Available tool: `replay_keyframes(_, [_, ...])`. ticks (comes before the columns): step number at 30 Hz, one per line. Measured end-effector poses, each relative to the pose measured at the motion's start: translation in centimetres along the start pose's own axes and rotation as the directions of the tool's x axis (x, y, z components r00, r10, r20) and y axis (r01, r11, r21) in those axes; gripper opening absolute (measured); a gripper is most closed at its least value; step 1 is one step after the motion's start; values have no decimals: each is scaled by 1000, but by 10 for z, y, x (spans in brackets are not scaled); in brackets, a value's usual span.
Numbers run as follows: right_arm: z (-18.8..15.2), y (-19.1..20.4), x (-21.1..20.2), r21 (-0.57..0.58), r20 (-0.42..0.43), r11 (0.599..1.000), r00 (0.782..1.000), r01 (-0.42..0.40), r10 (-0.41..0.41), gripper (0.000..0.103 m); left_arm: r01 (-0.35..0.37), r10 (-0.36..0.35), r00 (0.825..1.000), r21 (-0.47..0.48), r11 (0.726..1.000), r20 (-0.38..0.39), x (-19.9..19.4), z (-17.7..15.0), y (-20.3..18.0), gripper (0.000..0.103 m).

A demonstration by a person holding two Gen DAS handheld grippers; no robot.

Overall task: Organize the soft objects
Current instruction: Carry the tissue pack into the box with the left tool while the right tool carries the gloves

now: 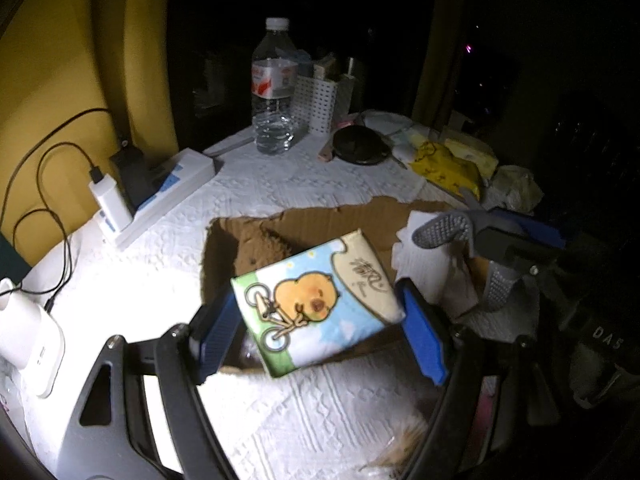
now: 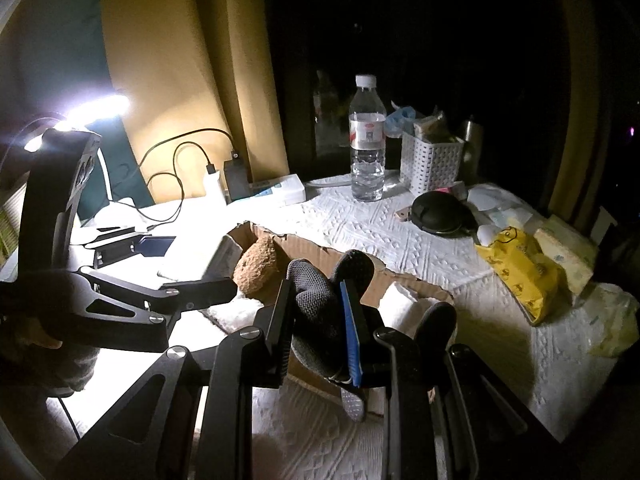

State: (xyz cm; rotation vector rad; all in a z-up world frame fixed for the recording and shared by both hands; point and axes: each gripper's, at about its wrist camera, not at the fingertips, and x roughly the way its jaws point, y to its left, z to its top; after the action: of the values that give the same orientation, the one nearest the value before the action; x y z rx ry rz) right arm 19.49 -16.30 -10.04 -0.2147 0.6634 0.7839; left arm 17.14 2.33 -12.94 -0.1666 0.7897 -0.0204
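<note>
My left gripper (image 1: 320, 332) is shut on a tissue pack (image 1: 316, 300) printed with a yellow chick on a bicycle. It holds the pack tilted above an open cardboard box (image 1: 320, 220). My right gripper (image 2: 318, 320) is shut on a dark grey knit glove (image 2: 316, 296) with a dotted palm, over the box's near wall (image 2: 320, 252). A brown plush toy (image 2: 258, 268) lies inside the box at its left end. In the left wrist view the glove (image 1: 440, 232) hangs at the box's right side. In the right wrist view the left gripper (image 2: 188, 268) is at the left, its pack washed out by glare.
White crumpled tissue (image 1: 424, 264) lies in the box's right end. Behind stand a water bottle (image 1: 274, 88), a white perforated basket (image 1: 316, 104), a black round case (image 1: 360, 146) and yellow packs (image 1: 448, 168). A power strip (image 1: 160, 196) with chargers is at the left. A bright lamp (image 2: 96, 108) glares.
</note>
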Motion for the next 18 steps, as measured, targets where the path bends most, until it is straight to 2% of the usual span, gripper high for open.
replay_keyframes(18, [-6, -33, 50, 79, -46, 996, 997, -51, 55, 24, -13, 16, 998, 40, 999, -58, 68, 21, -4, 78])
